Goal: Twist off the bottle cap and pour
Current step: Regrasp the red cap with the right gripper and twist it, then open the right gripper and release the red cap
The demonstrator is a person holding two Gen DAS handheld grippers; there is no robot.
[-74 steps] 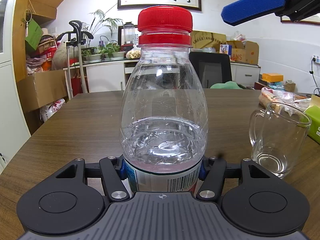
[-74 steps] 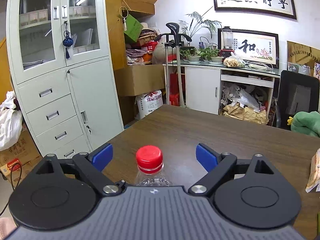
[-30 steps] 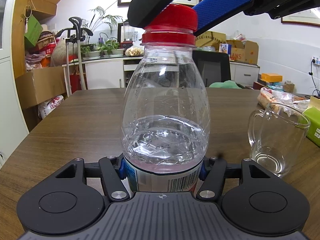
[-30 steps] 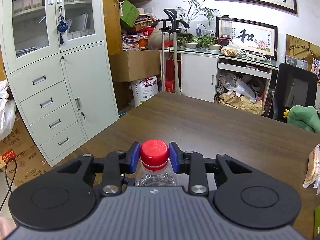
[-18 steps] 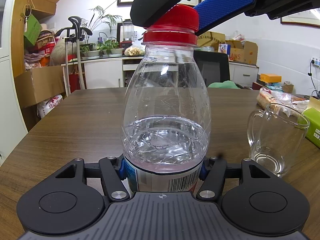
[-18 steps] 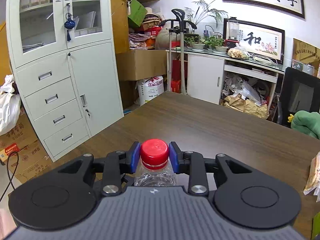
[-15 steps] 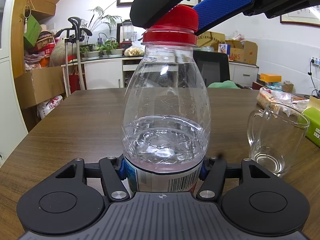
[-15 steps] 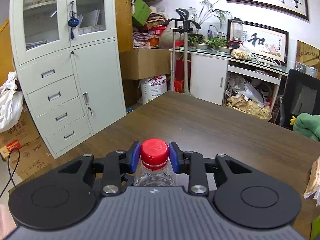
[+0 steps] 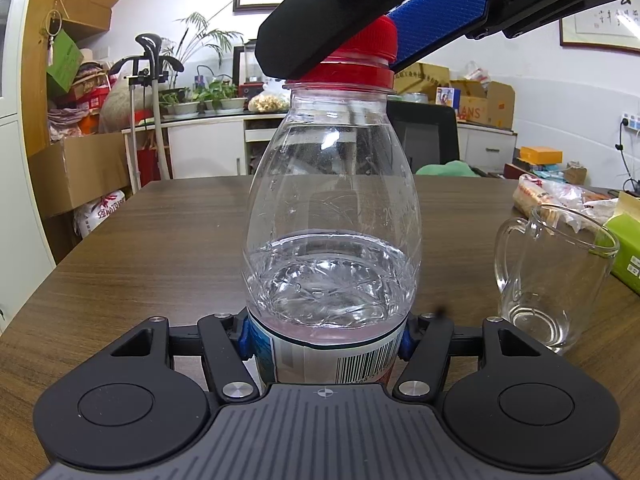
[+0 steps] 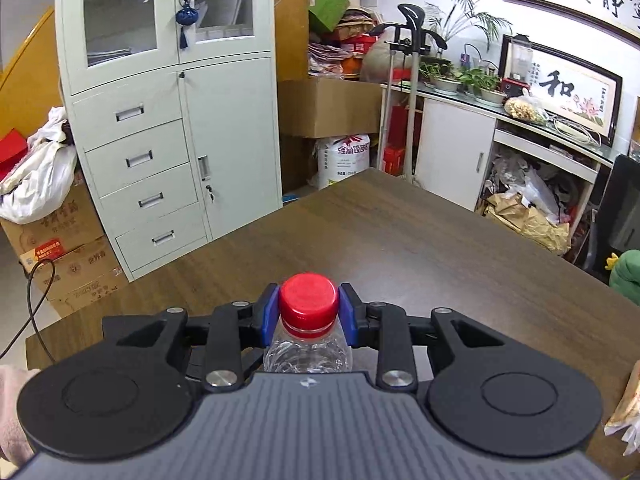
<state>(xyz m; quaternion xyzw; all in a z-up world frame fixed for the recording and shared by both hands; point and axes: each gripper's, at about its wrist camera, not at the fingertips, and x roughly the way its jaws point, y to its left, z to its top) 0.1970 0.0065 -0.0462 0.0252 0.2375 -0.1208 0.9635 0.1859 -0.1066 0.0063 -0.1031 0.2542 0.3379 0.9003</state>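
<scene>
One clear plastic water bottle point(image 9: 332, 216) stood upright on the dark wood-grain bench point(image 9: 152, 248), roughly a third full of water. The left gripper point(image 9: 325, 340) had its jaws pinching the bottle's lower body at the label, a blue pad pressed against each side. From above, the right gripper point(image 10: 308, 312) had its jaws clamped on the single red cap point(image 10: 308, 299), one blue pad against each side of it; in the left wrist view one black finger crossed in front of the cap point(image 9: 360, 54) and one blue-padded finger lay behind it. The cap sat on the neck above its red ring; whether it had loosened could not be told.

One empty glass mug point(image 9: 554, 276) with one handle stood on the bench to the right of the bottle, near it but apart, handle turned toward the bottle. Just past the mug lay one green box point(image 9: 626, 248) and one crinkled plastic food bag point(image 9: 560, 196).

Around the bench stood one grey metal cabinet point(image 10: 168, 120) with two glazed doors and four drawers, one white flour sack point(image 10: 344, 156) on the floor, and two framed calligraphy pieces point(image 10: 560, 84) on the wall. A pink sleeve point(image 10: 12, 408) showed at the lower left edge of the right wrist view.
</scene>
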